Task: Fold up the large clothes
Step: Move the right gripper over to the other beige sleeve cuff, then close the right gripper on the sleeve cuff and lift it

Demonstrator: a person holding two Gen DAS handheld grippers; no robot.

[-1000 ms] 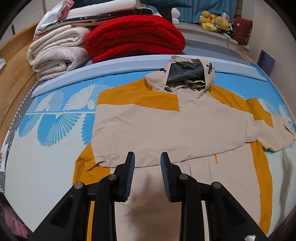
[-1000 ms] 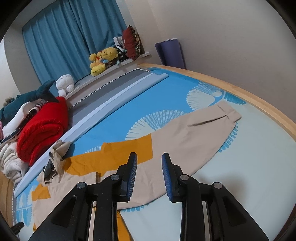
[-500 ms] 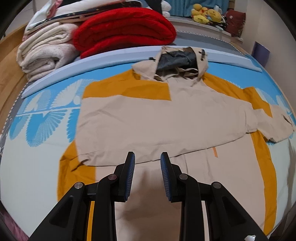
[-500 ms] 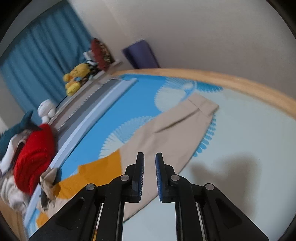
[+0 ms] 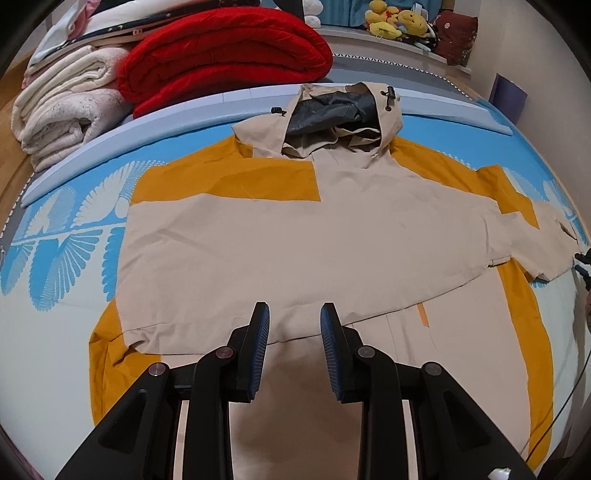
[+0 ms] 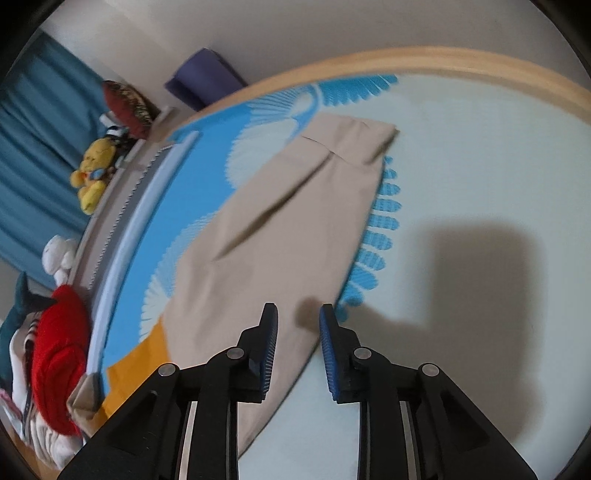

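A beige and mustard hooded jacket [image 5: 295,240] lies flat on the bed, hood toward the pillows. Its left sleeve is folded across the chest, cuff toward the right. My left gripper [image 5: 294,314] is open and empty, hovering over the folded sleeve's lower edge at the jacket's middle. In the right wrist view the other beige sleeve [image 6: 288,229] stretches out across the sheet, cuff far from me. My right gripper [image 6: 298,314] is open and empty, just above that sleeve's near edge.
A red quilt [image 5: 225,48] and white blankets [image 5: 66,107] are stacked at the head of the bed. Plush toys [image 5: 399,18] sit on the ledge. The wooden bed frame [image 6: 443,59] curves beyond the sleeve cuff. A purple mat [image 6: 203,77] leans on the wall.
My left gripper has moved forward over the jacket. My right gripper has swung along the outstretched sleeve and dropped toward it; its jaws narrowed half a second ago and are wider apart now.
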